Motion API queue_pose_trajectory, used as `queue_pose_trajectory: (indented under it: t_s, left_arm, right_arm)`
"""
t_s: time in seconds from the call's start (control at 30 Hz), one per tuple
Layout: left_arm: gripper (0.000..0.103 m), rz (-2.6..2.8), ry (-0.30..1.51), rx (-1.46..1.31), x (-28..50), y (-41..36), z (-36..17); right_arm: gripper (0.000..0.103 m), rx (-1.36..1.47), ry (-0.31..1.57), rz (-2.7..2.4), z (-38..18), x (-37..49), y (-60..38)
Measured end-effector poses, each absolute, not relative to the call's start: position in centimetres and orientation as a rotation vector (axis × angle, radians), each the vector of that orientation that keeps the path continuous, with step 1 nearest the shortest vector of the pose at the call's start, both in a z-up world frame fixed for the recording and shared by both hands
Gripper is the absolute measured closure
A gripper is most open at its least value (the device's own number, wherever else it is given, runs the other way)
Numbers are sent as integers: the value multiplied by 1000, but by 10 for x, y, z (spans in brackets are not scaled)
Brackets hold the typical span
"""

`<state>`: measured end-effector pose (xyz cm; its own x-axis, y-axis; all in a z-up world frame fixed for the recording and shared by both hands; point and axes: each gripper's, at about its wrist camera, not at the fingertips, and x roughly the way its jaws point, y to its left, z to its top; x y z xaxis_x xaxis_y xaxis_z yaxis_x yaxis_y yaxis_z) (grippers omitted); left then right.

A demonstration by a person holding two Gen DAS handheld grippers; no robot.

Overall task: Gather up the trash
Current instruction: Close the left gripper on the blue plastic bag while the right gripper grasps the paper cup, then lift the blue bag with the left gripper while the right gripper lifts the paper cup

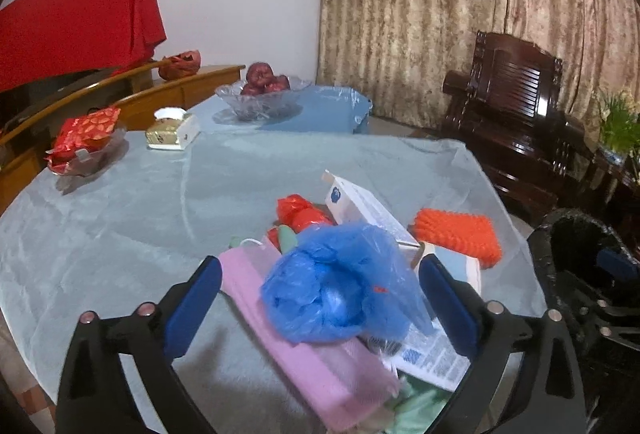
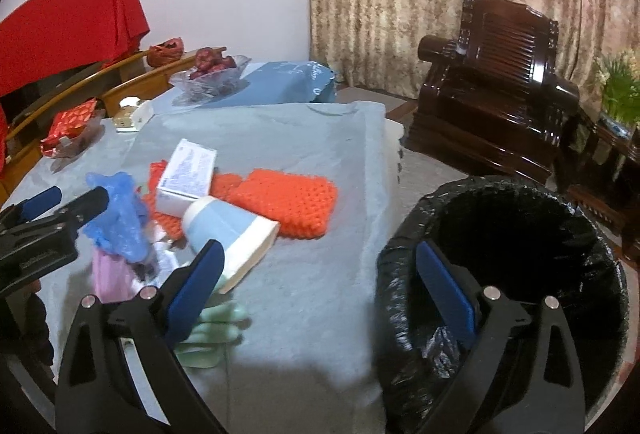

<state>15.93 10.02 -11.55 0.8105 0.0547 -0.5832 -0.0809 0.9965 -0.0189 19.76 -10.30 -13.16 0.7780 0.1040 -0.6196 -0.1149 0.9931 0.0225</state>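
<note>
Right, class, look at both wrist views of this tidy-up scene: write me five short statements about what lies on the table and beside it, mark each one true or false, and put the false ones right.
1. The left gripper is open, with the crumpled blue plastic bag between its fingers. True.
2. The bin with the black liner is full to the brim. False: it looks mostly empty and dark inside.
3. The white box rests partly on the orange knitted mat. True.
4. The glass bowl at the far end holds green fruit. False: it holds dark red fruit.
5. The right gripper is shut on the paper cup. False: it is open and holds nothing; the cup lies on its side on the table.
</note>
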Motion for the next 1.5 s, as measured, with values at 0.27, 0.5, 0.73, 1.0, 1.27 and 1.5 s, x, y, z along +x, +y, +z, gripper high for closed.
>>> queue_pose_trajectory:
  t_s: [0.27, 0.5, 0.73, 1.0, 1.27, 1.5]
  left_arm:
    - [56, 21, 722, -97, 180, 106, -142]
    - [98, 4, 670, -144, 168, 122, -132]
    - [99, -3, 643, -127, 161, 131, -124]
    - [99, 14, 641, -123, 158, 146, -129]
    - [99, -4, 651, -114, 160, 147, -135]
    - [99, -8, 654, -123, 163, 148, -136]
  right_arm:
    - [9, -16, 695, 126, -139, 207, -101]
    - [9, -17, 703, 182, -139, 218, -72]
    - [9, -14, 746, 189, -149, 240, -37]
    - [9, -3, 805, 142, -168, 262, -16]
    - [9, -25, 892, 62, -189, 278, -17]
    - [54, 59, 979, 195, -201, 282, -25]
